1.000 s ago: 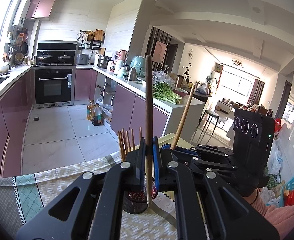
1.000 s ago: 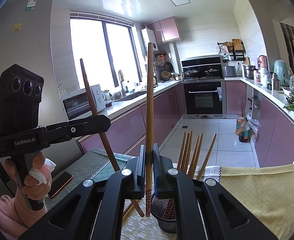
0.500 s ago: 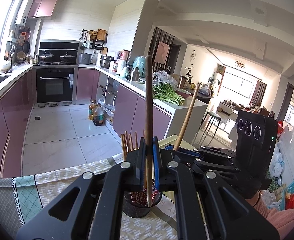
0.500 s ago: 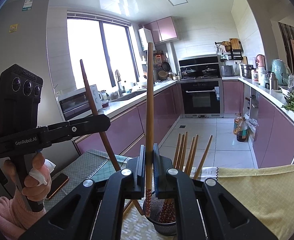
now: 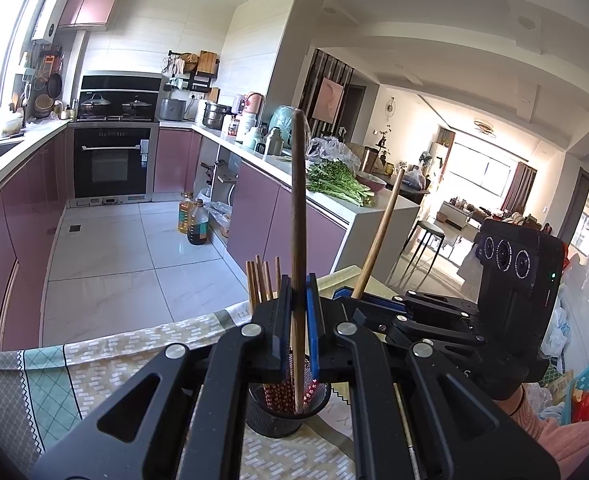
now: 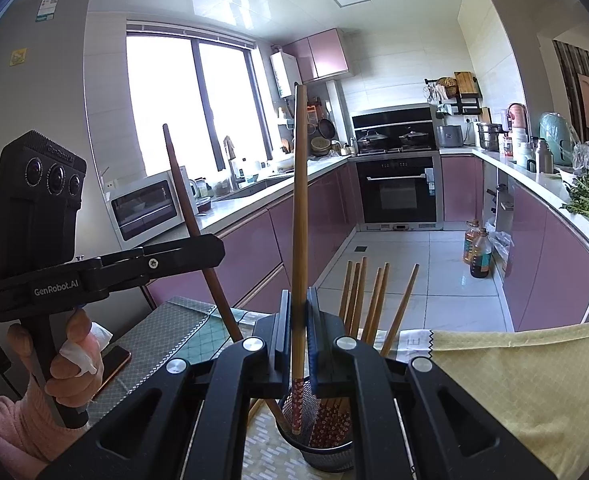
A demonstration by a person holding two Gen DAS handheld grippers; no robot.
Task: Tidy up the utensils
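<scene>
My left gripper (image 5: 297,308) is shut on a dark brown chopstick (image 5: 297,208) that stands upright, its lower tip inside the black mesh holder (image 5: 278,416). My right gripper (image 6: 297,312) is shut on a lighter chopstick (image 6: 300,200); its red patterned end dips into the same holder (image 6: 326,452). Several more chopsticks (image 6: 368,296) lean in the holder. The right wrist view shows the left gripper (image 6: 210,246) at the left with its dark chopstick (image 6: 182,196). In the left wrist view the right gripper (image 5: 350,300) comes in from the right with its chopstick (image 5: 378,236).
The holder stands on a patterned tablecloth (image 5: 94,364) near the table's far edge, with kitchen floor beyond. A yellow cloth (image 6: 514,380) covers the table to the right. A phone (image 6: 112,362) lies at the left, by the person's hand (image 6: 70,356).
The right chopstick's red end has shifted from beside the holder's rim to inside the holder. The left chopstick and gripper have hardly moved.
</scene>
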